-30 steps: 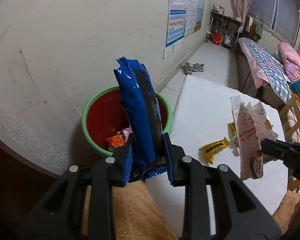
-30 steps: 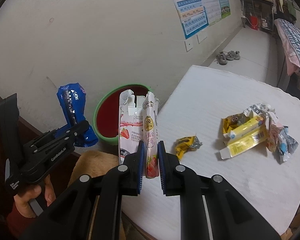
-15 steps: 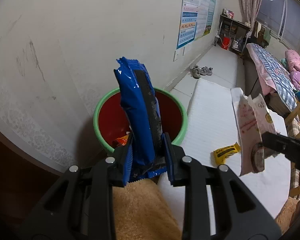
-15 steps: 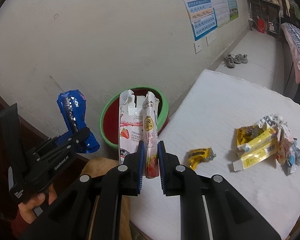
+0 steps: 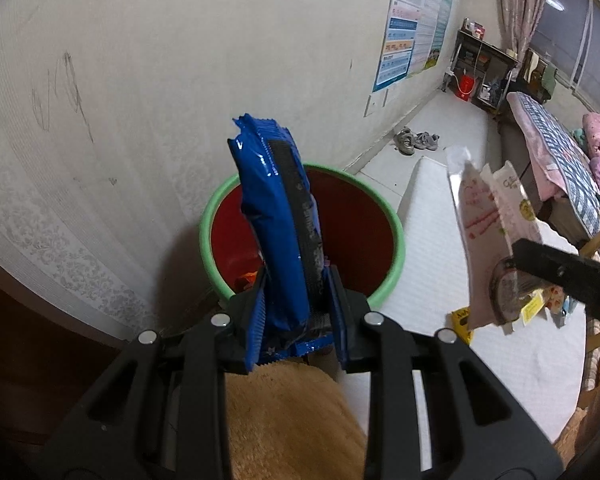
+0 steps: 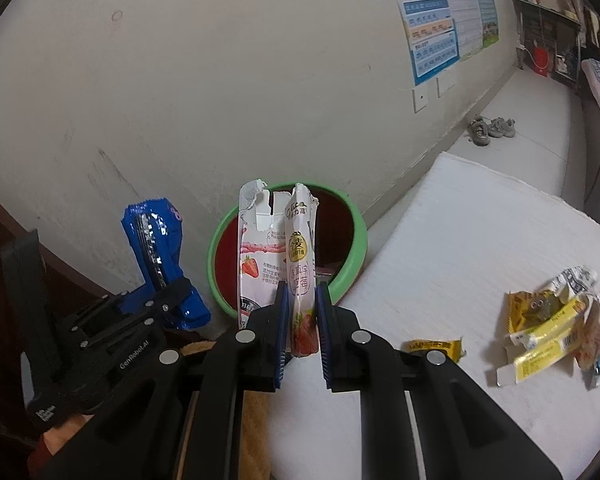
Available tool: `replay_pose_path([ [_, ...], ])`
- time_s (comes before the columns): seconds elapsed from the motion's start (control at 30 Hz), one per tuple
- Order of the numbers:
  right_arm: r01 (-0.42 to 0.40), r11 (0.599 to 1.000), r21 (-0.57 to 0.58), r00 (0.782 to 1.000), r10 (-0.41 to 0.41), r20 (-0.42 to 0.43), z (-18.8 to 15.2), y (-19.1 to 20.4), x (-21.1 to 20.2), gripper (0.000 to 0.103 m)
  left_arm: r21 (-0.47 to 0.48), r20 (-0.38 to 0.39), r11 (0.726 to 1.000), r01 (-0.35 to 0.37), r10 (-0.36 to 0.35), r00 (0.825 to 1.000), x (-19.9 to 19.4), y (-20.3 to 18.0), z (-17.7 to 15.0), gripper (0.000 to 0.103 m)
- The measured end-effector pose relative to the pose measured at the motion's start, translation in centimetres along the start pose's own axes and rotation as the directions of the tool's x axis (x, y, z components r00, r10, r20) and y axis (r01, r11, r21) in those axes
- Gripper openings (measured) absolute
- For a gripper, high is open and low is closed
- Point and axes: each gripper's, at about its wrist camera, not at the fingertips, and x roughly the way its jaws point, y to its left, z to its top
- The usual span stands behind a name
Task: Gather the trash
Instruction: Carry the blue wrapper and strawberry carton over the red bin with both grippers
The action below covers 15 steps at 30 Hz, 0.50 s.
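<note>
Blue wrapper standing upright in my left gripper, both pads clamped on its lower end, its torn top rising in front of the red bin with the green rim. The bin sits on the floor against the cream wall, just beside the edge of the white tabletop, and a bit of orange trash shows at the bottom of it. My right gripper is squeezed tight on a pink strawberry wrapper, also held upright, with the bin mouth straight beyond it. Seen from the right wrist, my left gripper sits off to the left of the bin, near its rim but apart from it. There's open air above the bin between the two wrappers. A tan fuzzy cushion lies below my left gripper, close to the bin. Out on the tabletop, one yellow wrapper lies alone near my right gripper, and farther right a heap of yellow and mixed wrappers sits well apart from the bin. Shoes rest on the floor by the wall.
</note>
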Motion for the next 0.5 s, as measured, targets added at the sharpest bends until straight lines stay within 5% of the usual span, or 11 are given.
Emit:
replay_pose_path([
  [0.5,-0.025,0.998,0.051,0.999,0.026,-0.032,2.5,-0.7,4.5,0.014,-0.028,-0.072,0.999,0.03,-0.032,0.997,4.4,1.4,1.5,0.027],
])
